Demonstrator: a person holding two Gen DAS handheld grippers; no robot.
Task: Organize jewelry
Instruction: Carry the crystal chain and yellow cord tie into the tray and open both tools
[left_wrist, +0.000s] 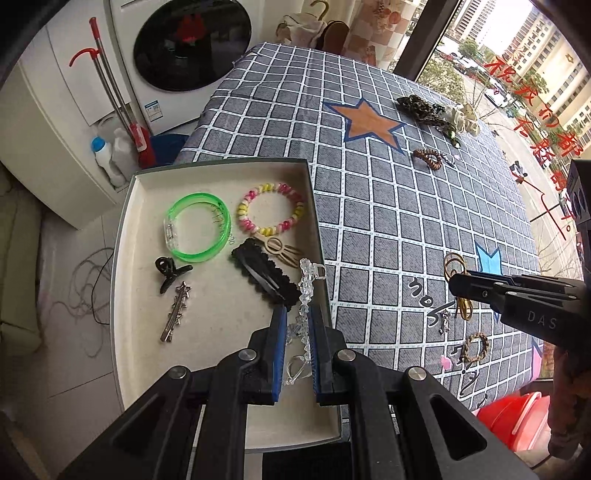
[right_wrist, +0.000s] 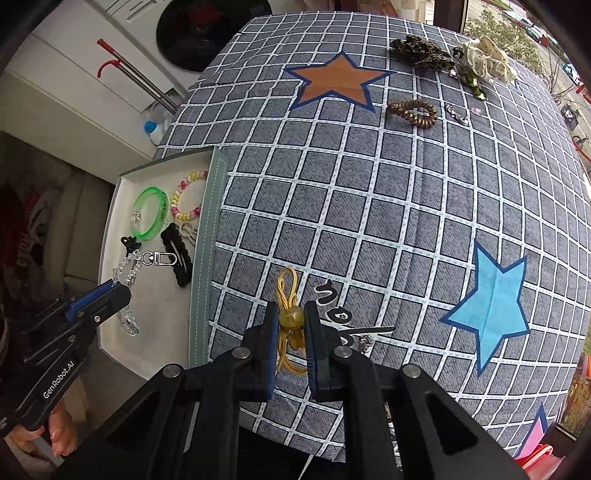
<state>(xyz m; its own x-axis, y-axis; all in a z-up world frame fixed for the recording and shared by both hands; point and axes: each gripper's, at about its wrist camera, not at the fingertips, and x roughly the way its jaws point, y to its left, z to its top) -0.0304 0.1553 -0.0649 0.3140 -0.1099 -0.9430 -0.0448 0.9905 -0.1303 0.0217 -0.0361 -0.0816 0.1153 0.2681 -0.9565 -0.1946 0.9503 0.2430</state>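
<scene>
over on the left, the tray (left_wrist: 125, 236) sits at the tabletop's (left_wrist: 406, 221) edge, already carrying a green bangle (left_wrist: 197, 227), a coiled hair tie (left_wrist: 271, 208), a black lace clip (left_wrist: 266, 275) and more. above it, the left tongs (left_wrist: 298, 328) are clamped on a clear crystal chain (left_wrist: 304, 291); it hangs limp between the pads, its long axis running away from the camera, silver clasp (right_wrist: 159, 258) at the far end over the tray. it looks light and floppy, hard beads on loose links, probably slick, so a pinch across the beads mid-length seems the sound hold. moving right, over the checked cloth, the right tongs (right_wrist: 291, 328) are closed on an amber bead hair elastic (right_wrist: 291, 317), gripped at the round bead itself. its golden loops trail both ways along the tongs' line, one pointing ahead, one back toward the camera. soft cord, hard smooth bead: light, but it could slip or swing. further right, leopard and cream scrunchies (right_wrist: 461, 59) and a brown coil tie (right_wrist: 413, 112) lie on the cloth.
</scene>
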